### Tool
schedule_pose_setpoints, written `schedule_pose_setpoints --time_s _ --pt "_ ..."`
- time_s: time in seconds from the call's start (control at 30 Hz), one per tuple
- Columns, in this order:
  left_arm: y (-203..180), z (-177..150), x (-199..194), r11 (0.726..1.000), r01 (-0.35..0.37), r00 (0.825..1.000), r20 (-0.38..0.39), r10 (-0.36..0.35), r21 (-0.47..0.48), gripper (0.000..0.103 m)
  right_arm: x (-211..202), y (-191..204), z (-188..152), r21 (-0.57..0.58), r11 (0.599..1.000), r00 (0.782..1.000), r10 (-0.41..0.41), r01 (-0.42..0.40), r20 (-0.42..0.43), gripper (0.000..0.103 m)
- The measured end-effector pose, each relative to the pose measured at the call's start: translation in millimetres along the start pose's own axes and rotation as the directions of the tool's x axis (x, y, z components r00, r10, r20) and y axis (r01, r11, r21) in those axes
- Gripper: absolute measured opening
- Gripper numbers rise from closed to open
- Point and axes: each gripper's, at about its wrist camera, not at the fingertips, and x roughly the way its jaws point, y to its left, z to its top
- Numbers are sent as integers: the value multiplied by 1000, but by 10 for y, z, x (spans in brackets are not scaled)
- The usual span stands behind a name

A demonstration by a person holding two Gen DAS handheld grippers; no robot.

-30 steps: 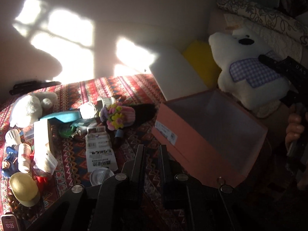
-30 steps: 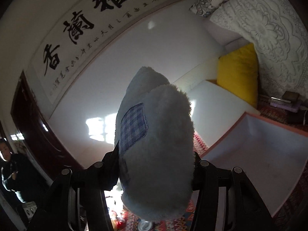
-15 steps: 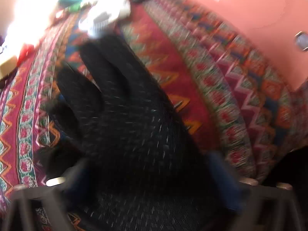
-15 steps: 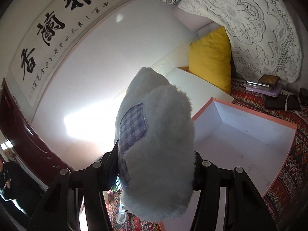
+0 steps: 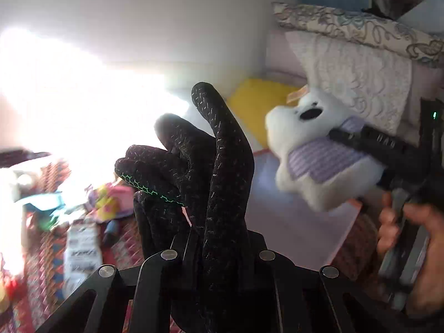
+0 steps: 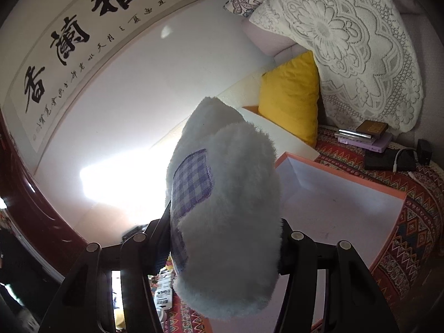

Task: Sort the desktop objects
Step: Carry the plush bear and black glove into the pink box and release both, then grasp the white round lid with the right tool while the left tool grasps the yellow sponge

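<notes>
Patterned cloth point(image 6: 410, 219) under pink box point(image 6: 341, 208); left fingers point(image 5: 219, 238) clenched on black glove point(image 5: 194, 172); right fingers point(image 6: 224, 238) on plush dog point(image 6: 230, 211).

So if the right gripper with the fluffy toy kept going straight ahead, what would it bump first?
Probably the white wall. The right gripper points past its plush toy toward it; the pink box lies off to the side. Depth is unclear.

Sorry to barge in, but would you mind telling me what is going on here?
A person is sorting clutter off a patterned cloth with two handheld grippers. The left gripper is shut on a black glove, held up in the air. The right gripper is shut on a white plush dog, held over an open pink box. More odds and ends lie on the cloth.
</notes>
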Motion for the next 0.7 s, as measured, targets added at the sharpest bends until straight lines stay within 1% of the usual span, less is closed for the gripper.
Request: schedule_pose_setpoints --time_s 0.03,0.07,0.1,0.13,0.17,0.2,0.23,0.27,0.3,0.33,0.37,0.43,0.53,0.6,0.63,0.7 --pt "-111 141 147 1000 25 1000 2 -25 12 14 -10 -26 7 -5 1000 1000 -19 19 7 59" --pt "-206 255 315 999 42 999 -2 -42 23 18 -20 -61 17 -8 999 999 -38 38 15 59" --pt "-274 332 515 998 52 999 -16 -51 29 25 -27 -98 26 -10 998 998 -58 58 21 59" --pt "-343 375 743 998 60 997 -49 -58 34 34 -26 -140 35 -13 997 996 -80 80 25 59" --pt "-405 386 997 997 58 993 -105 -53 47 72 -4 -185 40 -18 994 994 -107 107 20 60" --pt "-463 365 1196 998 37 988 -153 -27 60 99 77 -238 31 -30 988 989 -150 149 -11 66" --pt "-529 328 1341 998 5 982 -186 8 70 100 158 -291 22 -43 981 980 -192 190 -42 72" --pt "-556 290 1431 997 -22 978 -204 36 71 98 239 -344 13 -57 971 969 -235 231 -73 83" --pt "-541 250 1438 998 -28 978 -203 39 56 98 319 -397 5 -73 960 955 -277 270 -102 88" --pt "-511 223 1387 999 -16 982 -190 22 33 98 379 -449 -2 -84 947 940 -319 311 -121 90" --pt "-477 202 1307 1000 -10 985 -170 12 13 99 375 -497 -1 -79 932 925 -362 355 -113 90" --pt "-364 163 1137 999 -43 990 -132 43 -1 99 351 -575 7 -67 900 896 -435 430 -90 90" --pt "-87 55 844 994 -112 990 -91 110 -16 100 147 -491 63 -46 902 904 -428 428 10 90" --pt "142 -54 583 986 -167 984 -71 165 -25 102 60 -333 54 -64 912 914 -401 405 63 91" --pt "289 -121 460 979 -203 978 -64 200 -28 102 41 -225 41 -78 923 926 -371 376 75 91" --pt "591 -268 200 959 -282 958 -62 279 -36 102 29 24 -6 -115 945 951 -296 305 88 91"
